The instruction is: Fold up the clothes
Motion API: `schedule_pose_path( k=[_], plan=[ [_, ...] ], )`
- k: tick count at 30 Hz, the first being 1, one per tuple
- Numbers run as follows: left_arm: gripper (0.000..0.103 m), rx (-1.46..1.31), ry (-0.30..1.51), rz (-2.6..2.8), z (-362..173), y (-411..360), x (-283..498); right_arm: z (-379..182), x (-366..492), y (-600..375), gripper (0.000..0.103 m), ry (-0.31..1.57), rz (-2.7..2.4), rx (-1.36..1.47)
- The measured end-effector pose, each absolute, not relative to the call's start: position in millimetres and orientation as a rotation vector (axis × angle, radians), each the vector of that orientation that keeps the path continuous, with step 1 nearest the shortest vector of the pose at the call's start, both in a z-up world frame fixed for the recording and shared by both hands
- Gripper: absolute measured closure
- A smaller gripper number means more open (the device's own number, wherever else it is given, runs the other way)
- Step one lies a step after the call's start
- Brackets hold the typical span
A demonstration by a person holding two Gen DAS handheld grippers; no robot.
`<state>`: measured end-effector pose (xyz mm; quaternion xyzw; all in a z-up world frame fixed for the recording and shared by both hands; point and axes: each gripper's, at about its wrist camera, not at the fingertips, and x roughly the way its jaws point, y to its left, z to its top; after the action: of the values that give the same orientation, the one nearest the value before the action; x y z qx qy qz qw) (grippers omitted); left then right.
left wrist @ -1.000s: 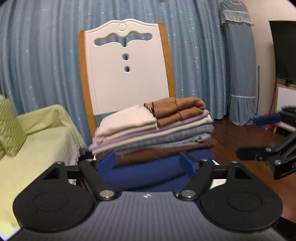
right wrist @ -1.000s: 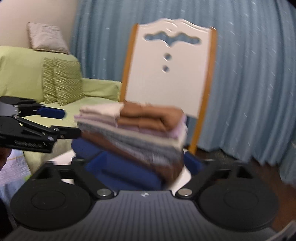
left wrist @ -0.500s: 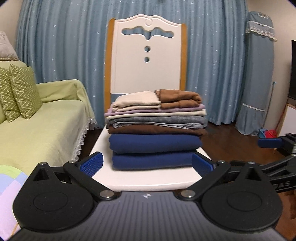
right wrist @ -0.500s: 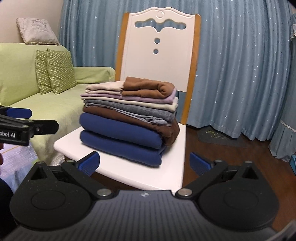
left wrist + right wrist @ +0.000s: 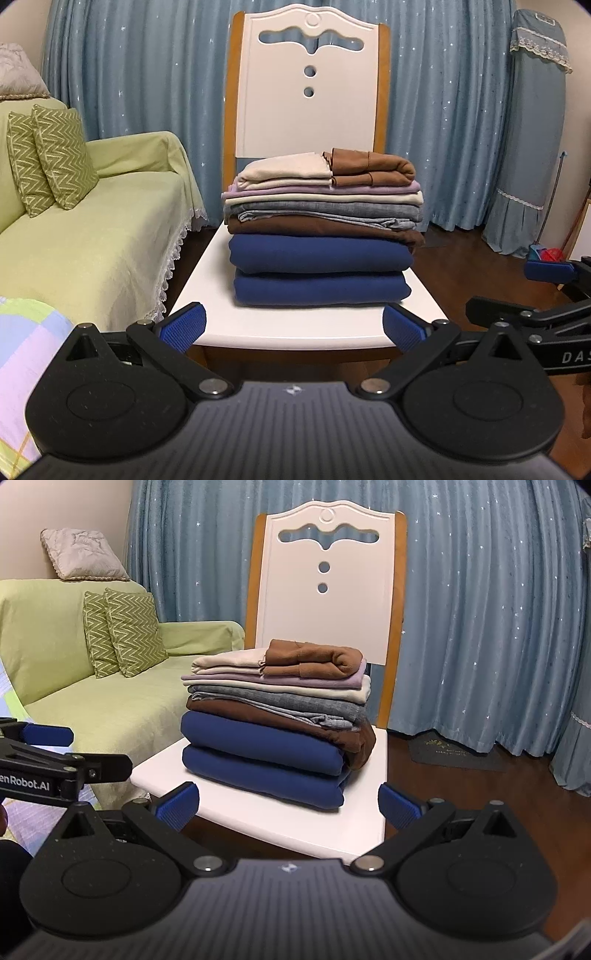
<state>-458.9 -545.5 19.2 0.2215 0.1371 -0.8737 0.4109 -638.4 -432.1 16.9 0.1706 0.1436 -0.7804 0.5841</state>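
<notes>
**A:** Left wrist view, setting?

**B:** Pleated blue curtain [image 5: 147, 110] behind a white chair [image 5: 310, 110] with orange side rails. Green-covered sofa [image 5: 92, 236] with lace trim on the left, cut off by the frame edge. A pastel checked cloth [image 5: 22, 350] shows only as a corner at lower left.

**A:** The clothes?

**B:** A stack of folded clothes [image 5: 321, 229] sits on the chair seat: two thick navy folds at the base, then brown, grey, cream, lilac, with cream and tan pieces on top. The back of the stack is hidden.

**A:** Left gripper [image 5: 293, 326]?

**B:** Jaws spread wide, ribbed blue pads, nothing held, short of the seat's front edge. The right gripper [image 5: 546, 295] enters at the right, partly cut off.

**A:** Right wrist view?

**B:** Same curtain [image 5: 480, 609], chair [image 5: 325, 609] and stack [image 5: 273, 716], seen at an angle; brown fabric sags over the stack's right end. Right gripper [image 5: 288, 805] gapes wide, empty. The left gripper [image 5: 55, 753] enters at the left, truncated.
</notes>
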Motion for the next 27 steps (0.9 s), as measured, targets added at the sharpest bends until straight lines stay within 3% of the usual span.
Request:
schedule_pose_path(
  k=[27],
  plan=[
    [0.001, 0.603, 0.387, -2.215, 4.2, -562.1, -477.2, 0.1, -646.6, -440.2, 0.001, 0.357, -1.825, 0.456]
  ],
)
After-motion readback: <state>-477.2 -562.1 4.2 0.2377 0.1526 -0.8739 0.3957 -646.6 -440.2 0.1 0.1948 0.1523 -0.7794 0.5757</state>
